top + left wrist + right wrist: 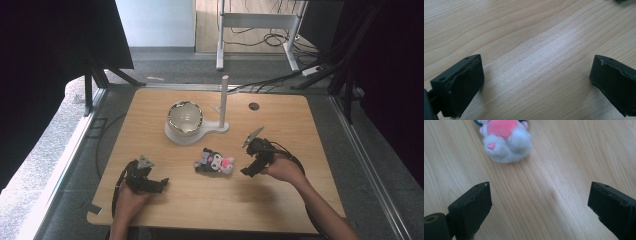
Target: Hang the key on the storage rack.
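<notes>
Table (280,200) bare btwn tool (539,202), plush (505,141)

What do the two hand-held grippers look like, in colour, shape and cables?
Both are black. The left hand-held gripper has two blocky black jaws with flat pads and a grey three-cornered plate on top; a black cable loops from it. The right hand-held gripper is built the same, with its own grey plate and black cable. The forearms are bare, with no sleeves in sight.
</notes>
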### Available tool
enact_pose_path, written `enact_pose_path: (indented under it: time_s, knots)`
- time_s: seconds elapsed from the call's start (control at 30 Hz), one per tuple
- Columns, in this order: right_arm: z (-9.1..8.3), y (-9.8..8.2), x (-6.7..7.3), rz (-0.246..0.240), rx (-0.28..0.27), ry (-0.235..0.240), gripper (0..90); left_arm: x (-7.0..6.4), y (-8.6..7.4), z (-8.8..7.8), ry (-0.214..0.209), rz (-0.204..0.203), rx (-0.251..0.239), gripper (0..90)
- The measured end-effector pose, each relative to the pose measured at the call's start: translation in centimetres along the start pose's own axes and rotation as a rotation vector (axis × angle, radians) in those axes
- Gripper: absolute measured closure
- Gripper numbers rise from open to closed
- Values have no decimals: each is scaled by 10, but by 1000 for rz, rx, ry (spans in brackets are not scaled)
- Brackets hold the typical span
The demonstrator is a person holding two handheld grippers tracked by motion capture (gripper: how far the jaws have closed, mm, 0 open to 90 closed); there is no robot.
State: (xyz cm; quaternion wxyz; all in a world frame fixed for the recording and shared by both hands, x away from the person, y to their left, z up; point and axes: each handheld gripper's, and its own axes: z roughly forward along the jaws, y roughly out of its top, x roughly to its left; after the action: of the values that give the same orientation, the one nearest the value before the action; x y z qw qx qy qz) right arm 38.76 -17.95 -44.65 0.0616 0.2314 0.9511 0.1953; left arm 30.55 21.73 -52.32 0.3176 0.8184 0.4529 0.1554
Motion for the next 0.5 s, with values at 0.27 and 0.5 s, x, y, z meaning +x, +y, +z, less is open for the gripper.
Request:
enact_pose_path:
  time_s: [0.27,0.5]
  knots:
    - [14,33,8,-102,91,30,53,0,0,0,0,-1,0,0]
    - [30,59,18,-180,167,49,56,0,0,0,0,0,0,0]
